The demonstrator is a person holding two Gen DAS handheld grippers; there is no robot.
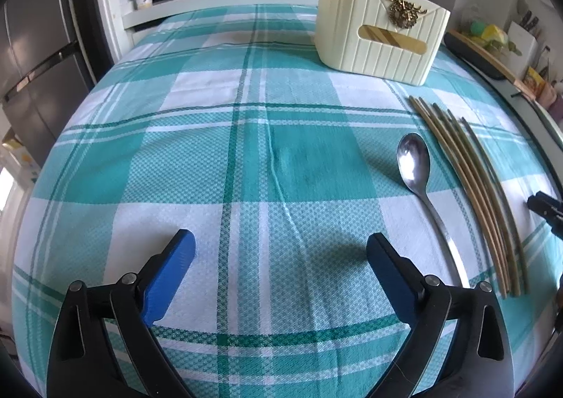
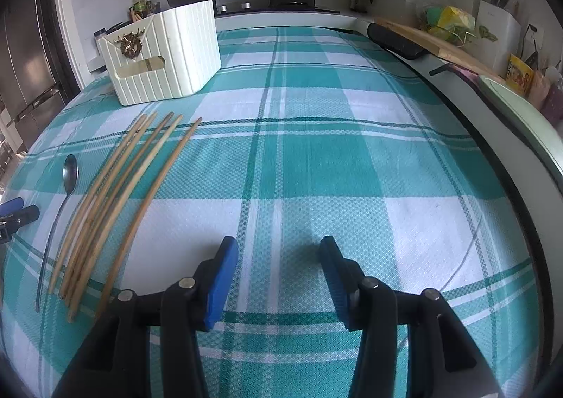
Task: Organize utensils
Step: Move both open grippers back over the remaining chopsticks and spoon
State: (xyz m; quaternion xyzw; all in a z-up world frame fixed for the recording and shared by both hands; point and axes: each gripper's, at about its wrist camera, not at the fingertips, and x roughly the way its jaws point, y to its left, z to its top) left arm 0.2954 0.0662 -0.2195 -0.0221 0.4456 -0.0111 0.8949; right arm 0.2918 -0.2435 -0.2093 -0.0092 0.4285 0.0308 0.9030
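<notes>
Beside the chopsticks [image 1: 471, 194] lies a spoon [image 1: 415, 166].

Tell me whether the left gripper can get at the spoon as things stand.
Probably yes. The left gripper is open and empty, and the spoon lies bare on the tablecloth just beside it. The chopsticks lie on the spoon's far side, not between.

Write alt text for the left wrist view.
An open left gripper hovers empty over a teal checked tablecloth. To its right lie a metal spoon and a row of chopsticks, with a cream holder behind.
</notes>
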